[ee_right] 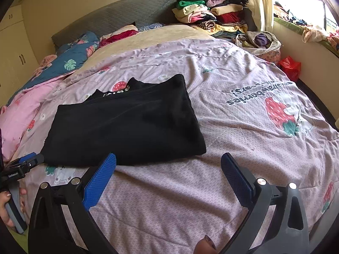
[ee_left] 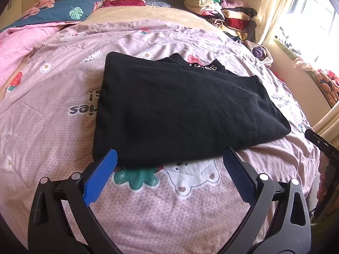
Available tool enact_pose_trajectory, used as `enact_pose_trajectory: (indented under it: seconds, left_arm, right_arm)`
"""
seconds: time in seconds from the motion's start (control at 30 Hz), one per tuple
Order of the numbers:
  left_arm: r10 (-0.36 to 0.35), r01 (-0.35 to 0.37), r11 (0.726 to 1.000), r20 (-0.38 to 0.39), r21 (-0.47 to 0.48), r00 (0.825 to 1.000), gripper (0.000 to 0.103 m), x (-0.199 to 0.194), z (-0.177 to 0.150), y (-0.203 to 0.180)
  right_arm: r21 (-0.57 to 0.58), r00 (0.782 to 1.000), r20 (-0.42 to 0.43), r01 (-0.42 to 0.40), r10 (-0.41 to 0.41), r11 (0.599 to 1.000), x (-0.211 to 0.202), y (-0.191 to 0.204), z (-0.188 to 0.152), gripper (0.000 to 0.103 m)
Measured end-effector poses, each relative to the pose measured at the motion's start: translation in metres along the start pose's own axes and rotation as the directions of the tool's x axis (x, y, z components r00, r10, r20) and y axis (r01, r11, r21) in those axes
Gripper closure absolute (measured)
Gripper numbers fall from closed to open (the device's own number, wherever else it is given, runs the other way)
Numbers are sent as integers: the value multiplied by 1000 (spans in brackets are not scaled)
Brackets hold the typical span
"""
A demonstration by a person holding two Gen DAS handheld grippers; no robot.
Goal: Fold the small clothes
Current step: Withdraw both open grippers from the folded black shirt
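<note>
Black garment, folded, flat on pink bedspread. Left gripper at its 6 o'clock, right gripper at 5; both spread apart, empty.

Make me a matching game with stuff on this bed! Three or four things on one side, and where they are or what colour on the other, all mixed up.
Things:
1. folded garment
2. quilt
3. pile of clothes
4. plastic bag

Descriptions:
A. red, on the floor beside the bed
B. black, lying flat on the quilt
C. stacked at the far corner near the window
D. pink, with strawberries and bears

Pairs: 1-B, 2-D, 3-C, 4-A
</note>
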State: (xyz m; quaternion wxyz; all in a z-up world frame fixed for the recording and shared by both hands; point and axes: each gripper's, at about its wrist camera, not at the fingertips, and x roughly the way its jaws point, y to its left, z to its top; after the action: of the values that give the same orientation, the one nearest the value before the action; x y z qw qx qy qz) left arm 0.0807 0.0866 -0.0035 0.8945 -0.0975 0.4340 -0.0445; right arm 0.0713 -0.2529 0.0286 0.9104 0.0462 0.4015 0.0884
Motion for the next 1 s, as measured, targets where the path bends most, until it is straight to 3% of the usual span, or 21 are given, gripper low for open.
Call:
enact_pose_trajectory:
  seconds: [0.57, 1.0]
  left_arm:
    - [27, -26, 999, 31, -31, 999, 9, -29, -10, 20]
    - [59, -54, 995, 55, -88, 997, 9, -41, -10, 53]
  right_arm:
    - [-90, 999, 14, -42, 43, 995, -14, 48, -2, 4]
    - [-182, 996, -9, -89, 89, 979, -3, 104, 0, 4]
